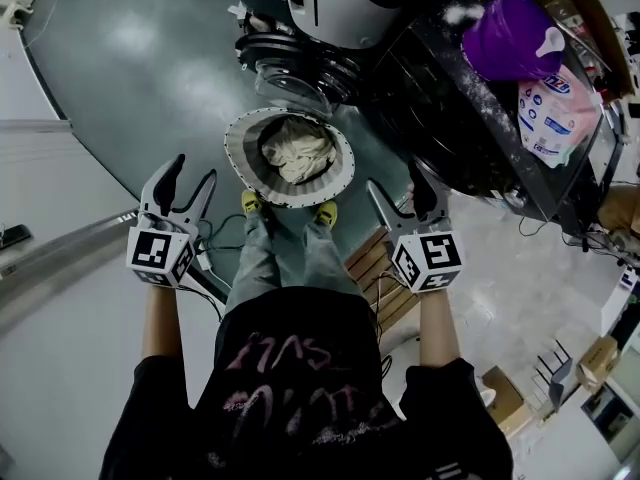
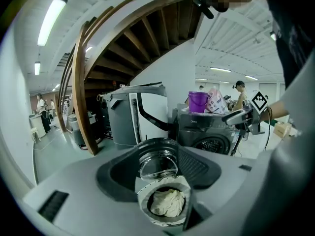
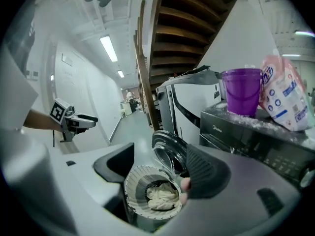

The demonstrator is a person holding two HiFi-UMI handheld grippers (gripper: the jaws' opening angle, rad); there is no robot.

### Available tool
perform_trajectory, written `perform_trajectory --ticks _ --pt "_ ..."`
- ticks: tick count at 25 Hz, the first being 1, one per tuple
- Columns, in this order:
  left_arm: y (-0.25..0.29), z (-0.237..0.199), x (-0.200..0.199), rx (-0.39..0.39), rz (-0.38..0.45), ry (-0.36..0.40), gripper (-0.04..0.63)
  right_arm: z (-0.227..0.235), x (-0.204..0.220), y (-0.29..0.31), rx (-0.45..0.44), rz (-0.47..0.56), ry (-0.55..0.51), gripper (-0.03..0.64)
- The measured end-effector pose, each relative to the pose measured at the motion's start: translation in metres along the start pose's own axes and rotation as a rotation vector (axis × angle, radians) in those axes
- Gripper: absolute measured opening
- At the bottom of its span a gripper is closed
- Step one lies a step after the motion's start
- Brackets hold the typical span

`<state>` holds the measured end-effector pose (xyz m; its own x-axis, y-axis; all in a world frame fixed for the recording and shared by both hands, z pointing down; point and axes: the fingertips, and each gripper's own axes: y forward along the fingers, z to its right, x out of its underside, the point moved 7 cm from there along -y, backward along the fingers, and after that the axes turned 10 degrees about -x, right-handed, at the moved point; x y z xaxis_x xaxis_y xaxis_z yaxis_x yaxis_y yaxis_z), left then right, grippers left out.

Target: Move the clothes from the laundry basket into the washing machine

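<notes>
A round white laundry basket (image 1: pixel 240 163) stands on the floor just ahead of the person's feet, with a cream bundle of clothes (image 1: pixel 298 150) in it. Behind it the washing machine's round glass door (image 1: pixel 300 76) hangs open on the black washing machine (image 1: pixel 450 118). My left gripper (image 1: pixel 192 180) hovers to the left of the basket and my right gripper (image 1: pixel 398 186) to its right, both open and empty. In the left gripper view the clothes (image 2: pixel 168 203) lie low between my jaws. The right gripper view shows the basket (image 3: pixel 133 193) and the door (image 3: pixel 167 149) ahead.
A purple bucket (image 1: pixel 510 33) and a detergent bag (image 1: pixel 552 113) sit on top of the washing machine. A grey and white appliance (image 1: pixel 340 3) stands beside it. A wooden pallet (image 1: pixel 372 268) lies by the person's right leg. A wooden stair beam (image 2: pixel 81 97) rises at left.
</notes>
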<state>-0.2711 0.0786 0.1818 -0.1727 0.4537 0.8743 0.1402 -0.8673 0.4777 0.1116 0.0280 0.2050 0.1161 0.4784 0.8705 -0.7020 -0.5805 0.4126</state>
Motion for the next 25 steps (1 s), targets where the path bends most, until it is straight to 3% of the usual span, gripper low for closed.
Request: perform_trajectory --ticks 8,12,17,25 --pt "0.035 -0.023 0.025 0.078 -0.075 0.015 0.261 -0.005 0.018 0.033 -0.007 -0.08 -0.018 0.334" --pt "0.059 -0.023 0.038 0.142 -0.133 0.111 0.261 -0.004 0.029 0.052 -0.025 -0.139 -0.066 0.334" --pt "0.091 -0.022 0.053 0.2 -0.176 0.147 0.261 0.001 0.046 0.078 -0.061 -0.211 -0.106 0.334" --pt "0.139 -0.004 0.103 0.285 -0.255 0.306 0.265 0.012 0.098 0.12 -0.14 -0.311 -0.134 0.336"
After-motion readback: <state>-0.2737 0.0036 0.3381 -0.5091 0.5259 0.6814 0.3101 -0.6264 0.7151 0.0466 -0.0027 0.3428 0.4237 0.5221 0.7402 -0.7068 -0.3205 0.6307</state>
